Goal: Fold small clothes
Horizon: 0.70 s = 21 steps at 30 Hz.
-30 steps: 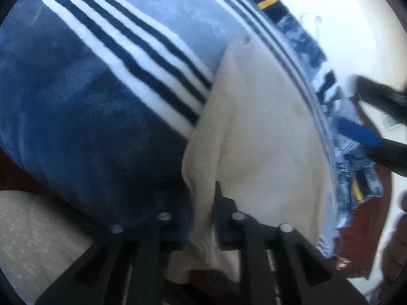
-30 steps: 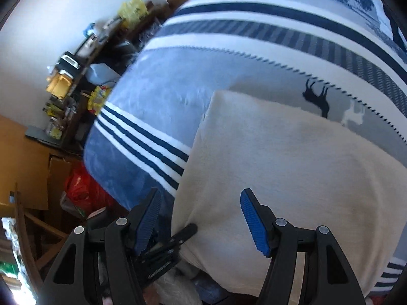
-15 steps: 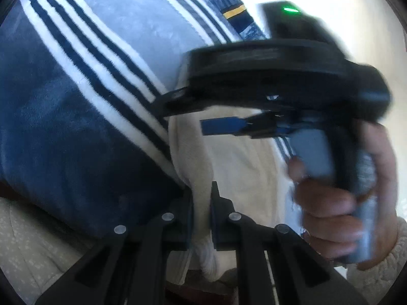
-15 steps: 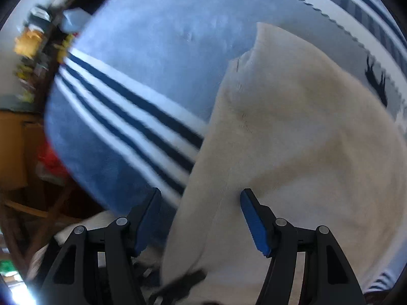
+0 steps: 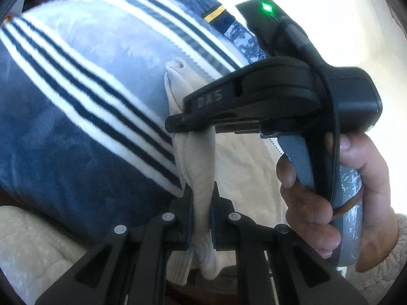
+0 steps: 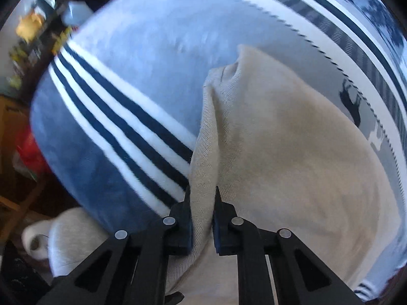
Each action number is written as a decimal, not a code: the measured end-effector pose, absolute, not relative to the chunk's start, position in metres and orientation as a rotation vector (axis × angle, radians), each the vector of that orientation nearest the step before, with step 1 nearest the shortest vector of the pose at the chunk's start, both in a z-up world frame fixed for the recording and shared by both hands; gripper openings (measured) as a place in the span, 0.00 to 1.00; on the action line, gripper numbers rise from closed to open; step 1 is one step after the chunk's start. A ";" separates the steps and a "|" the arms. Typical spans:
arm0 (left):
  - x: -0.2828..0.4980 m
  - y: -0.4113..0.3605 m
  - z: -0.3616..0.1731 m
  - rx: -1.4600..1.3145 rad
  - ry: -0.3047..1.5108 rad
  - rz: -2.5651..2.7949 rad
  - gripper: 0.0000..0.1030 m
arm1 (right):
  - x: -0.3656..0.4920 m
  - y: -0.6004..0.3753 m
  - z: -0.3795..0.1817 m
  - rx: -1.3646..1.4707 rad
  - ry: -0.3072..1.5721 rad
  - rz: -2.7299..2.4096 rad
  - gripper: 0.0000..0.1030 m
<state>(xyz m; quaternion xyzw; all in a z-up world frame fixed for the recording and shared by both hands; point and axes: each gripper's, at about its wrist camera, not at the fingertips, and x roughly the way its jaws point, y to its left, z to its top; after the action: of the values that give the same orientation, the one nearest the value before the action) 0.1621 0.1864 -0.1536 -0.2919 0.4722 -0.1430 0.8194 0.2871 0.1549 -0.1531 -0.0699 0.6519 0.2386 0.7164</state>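
Both tongs pinch the cream garment [image 6: 292, 157], its near hem hidden.

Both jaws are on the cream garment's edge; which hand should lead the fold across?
Probably right: the right gripper, jaws closing, pinches farther along the cream garment; the left gripper pinches its end.

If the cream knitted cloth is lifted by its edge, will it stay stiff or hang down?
Probably it hangs: the cream cloth already bunches into a ridge in the right claw. It looks light and thin. The knit texture should hardly slip.
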 end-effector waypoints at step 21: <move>0.106 -0.069 -0.024 -0.013 0.869 -0.557 0.09 | 0.179 -0.169 -0.051 0.621 0.945 0.630 0.10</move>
<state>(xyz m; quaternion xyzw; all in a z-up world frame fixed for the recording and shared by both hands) 0.1061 -0.0693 -0.0243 -0.0061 0.4155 -0.2664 0.8697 0.1795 -0.1693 -0.0505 0.2894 0.4402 0.2936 0.7977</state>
